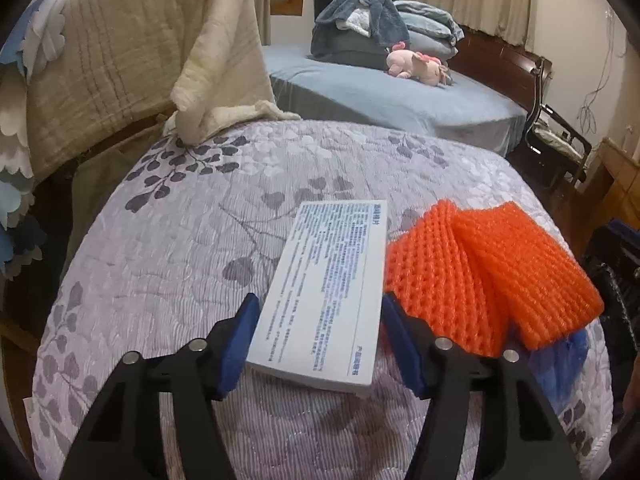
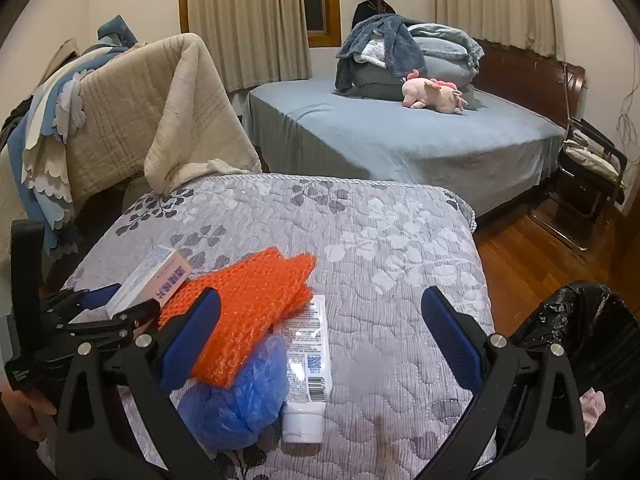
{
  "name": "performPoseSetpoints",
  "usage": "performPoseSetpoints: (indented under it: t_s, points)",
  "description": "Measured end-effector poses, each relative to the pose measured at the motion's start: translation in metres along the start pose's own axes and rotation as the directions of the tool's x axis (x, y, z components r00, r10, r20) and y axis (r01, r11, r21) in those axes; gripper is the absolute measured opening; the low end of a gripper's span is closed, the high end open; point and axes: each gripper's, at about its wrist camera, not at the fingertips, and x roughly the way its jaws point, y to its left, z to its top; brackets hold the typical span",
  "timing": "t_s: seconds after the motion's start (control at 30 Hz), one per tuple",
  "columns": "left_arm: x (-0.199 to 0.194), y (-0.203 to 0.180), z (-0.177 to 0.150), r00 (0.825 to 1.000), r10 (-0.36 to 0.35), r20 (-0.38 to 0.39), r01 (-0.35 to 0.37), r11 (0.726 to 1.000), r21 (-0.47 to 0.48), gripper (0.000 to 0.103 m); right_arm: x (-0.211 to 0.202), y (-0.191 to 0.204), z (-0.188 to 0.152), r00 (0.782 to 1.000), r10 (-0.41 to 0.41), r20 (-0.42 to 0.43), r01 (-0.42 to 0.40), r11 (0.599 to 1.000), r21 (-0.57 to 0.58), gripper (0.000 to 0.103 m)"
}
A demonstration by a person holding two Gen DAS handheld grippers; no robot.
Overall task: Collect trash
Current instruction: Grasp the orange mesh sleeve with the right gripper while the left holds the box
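A white box with blue print lies low over the floral quilt, and the blue pads of my left gripper press on its two long sides. Right of it are folded orange foam nets and a crumpled blue plastic bag. The right wrist view shows my left gripper shut on the box. My right gripper stands wide open over a white tube, with the orange net and the blue bag by its left finger.
A bin lined with a black bag stands at the quilt's right edge, on the wooden floor. Beige blankets hang over a rack on the left. Behind is a blue bed with a pink plush toy.
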Motion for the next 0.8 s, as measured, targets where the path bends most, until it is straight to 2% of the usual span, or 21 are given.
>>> performPoseSetpoints:
  t_s: [0.2,0.27,0.33,0.4,0.47,0.57,0.63,0.67,0.7,0.8]
  points:
    - [-0.022,0.005,0.006,0.997,0.036,0.072,-0.035,0.999,-0.017,0.058,0.003,0.012,0.001,0.999,0.034,-0.002,-0.034,0.999,-0.014,0.097]
    - [-0.028,0.008,0.008,0.995,0.045,0.087,-0.043,0.999,-0.021,0.058,0.006,0.019,0.002,0.999,0.052,-0.011,-0.053,0.998,-0.022,0.092]
    - [-0.032,0.009,0.010,0.994,0.053,0.095,-0.051,0.999,-0.018,0.058,0.010,0.024,0.002,0.998,0.062,-0.030,-0.063,0.997,-0.035,0.082]
    - [-0.035,0.010,0.010,0.993,0.059,0.101,-0.058,0.998,-0.014,0.058,0.016,0.030,0.001,0.996,0.072,-0.052,-0.074,0.996,-0.039,0.079]
    - [-0.039,0.012,0.009,0.992,0.060,0.109,-0.059,0.998,-0.016,0.058,0.021,0.033,0.000,0.994,0.081,-0.074,-0.083,0.996,-0.036,0.071]
    - [-0.042,0.013,0.010,0.992,0.061,0.115,-0.059,0.998,-0.021,0.058,0.026,0.036,-0.002,0.990,0.091,-0.104,-0.095,0.995,-0.034,0.053]
    - [-0.043,0.013,0.010,0.991,0.062,0.119,-0.059,0.998,-0.021,0.058,0.029,0.038,-0.003,0.987,0.100,-0.123,-0.106,0.994,-0.039,0.030]
    - [-0.043,0.012,0.010,0.991,0.061,0.121,-0.059,0.998,-0.022,0.058,0.029,0.039,-0.004,0.987,0.099,-0.128,-0.106,0.993,-0.050,0.025]
    - [-0.044,0.012,0.010,0.990,0.058,0.125,-0.056,0.998,-0.023,0.058,0.029,0.040,-0.004,0.986,0.100,-0.131,-0.108,0.993,-0.055,0.014]
    - [-0.048,0.007,0.011,0.989,0.056,0.137,-0.054,0.998,-0.017,0.058,0.026,0.040,-0.003,0.985,0.127,-0.121,-0.134,0.990,-0.053,0.011]
